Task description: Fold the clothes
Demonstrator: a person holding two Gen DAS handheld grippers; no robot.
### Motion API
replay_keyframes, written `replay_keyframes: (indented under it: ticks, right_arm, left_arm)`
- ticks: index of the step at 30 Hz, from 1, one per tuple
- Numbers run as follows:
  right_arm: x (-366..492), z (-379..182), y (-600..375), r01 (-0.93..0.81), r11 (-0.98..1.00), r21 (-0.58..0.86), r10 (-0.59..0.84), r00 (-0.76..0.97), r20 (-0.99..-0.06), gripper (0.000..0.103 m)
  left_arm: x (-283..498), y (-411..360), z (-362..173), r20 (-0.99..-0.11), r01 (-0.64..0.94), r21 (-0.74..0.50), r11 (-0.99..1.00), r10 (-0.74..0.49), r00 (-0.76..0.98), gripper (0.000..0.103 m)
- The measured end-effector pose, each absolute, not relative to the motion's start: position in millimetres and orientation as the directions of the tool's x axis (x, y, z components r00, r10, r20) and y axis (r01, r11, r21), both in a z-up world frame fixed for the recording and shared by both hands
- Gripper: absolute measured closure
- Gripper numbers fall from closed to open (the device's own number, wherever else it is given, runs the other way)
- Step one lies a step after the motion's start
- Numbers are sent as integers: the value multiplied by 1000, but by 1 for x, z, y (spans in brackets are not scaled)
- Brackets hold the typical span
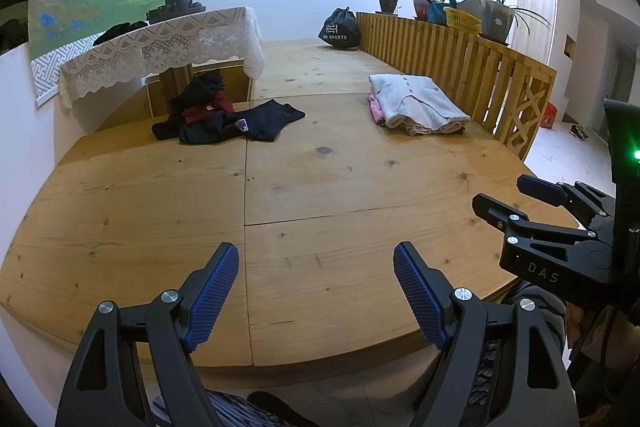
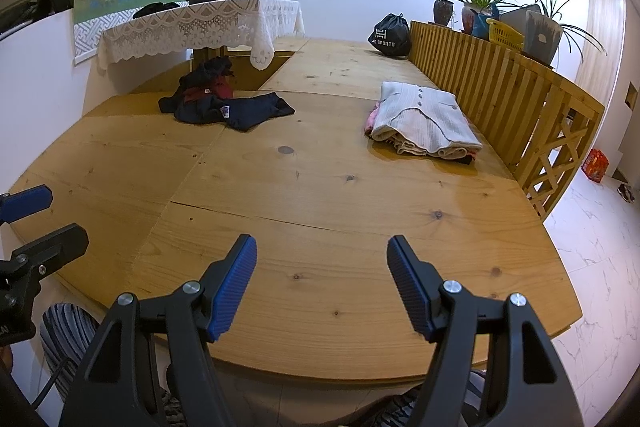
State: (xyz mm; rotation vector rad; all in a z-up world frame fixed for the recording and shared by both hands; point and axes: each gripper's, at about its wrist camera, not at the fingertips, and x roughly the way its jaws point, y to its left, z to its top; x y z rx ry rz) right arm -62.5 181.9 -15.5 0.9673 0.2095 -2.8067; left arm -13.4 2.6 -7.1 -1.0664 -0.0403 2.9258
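Observation:
A loose heap of dark navy, black and maroon clothes [image 1: 224, 119] [image 2: 224, 107] lies unfolded at the far left of the wooden platform [image 1: 320, 187] [image 2: 320, 195]. A folded stack topped by a pale grey buttoned garment [image 1: 420, 103] [image 2: 424, 123] sits at the far right by the railing, with pink cloth showing beneath. My left gripper [image 1: 316, 251] [image 2: 44, 221] hovers open over the platform's near edge and holds nothing. My right gripper [image 2: 322, 241] [image 1: 508, 195] is beside it on the right, also open with nothing in it. Both are well short of the clothes.
A lace-covered table [image 1: 160, 43] carrying a tea set stands behind the dark heap. A black sports bag [image 1: 340, 29] sits at the back. A wooden railing [image 1: 460, 63] with plants and a yellow basket [image 1: 462, 19] lines the right side. White tile floor [image 2: 592, 247] lies beyond it.

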Motion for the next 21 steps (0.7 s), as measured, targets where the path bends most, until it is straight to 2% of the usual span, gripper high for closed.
replay_keyframes:
  ticks: [7,14,21]
  right_arm:
    - [-76,-24,175,242,-964,-110,-119,-764,-634,36]
    - [-97,-26,170,310,-950,-48,-205,-730,-652,36]
    - [-136,-20,154,359,-932,-46,-241,-711,-660,36]
  left_arm:
    - [-21,-6,-12,-651,-3,-44,-999,31,-758,25]
    - [-38,-24,-19,-657,25,-50,-998,14,-753,25]
    - [-69,-49,-15,-651,38,-38,-999,-4,-759,25]
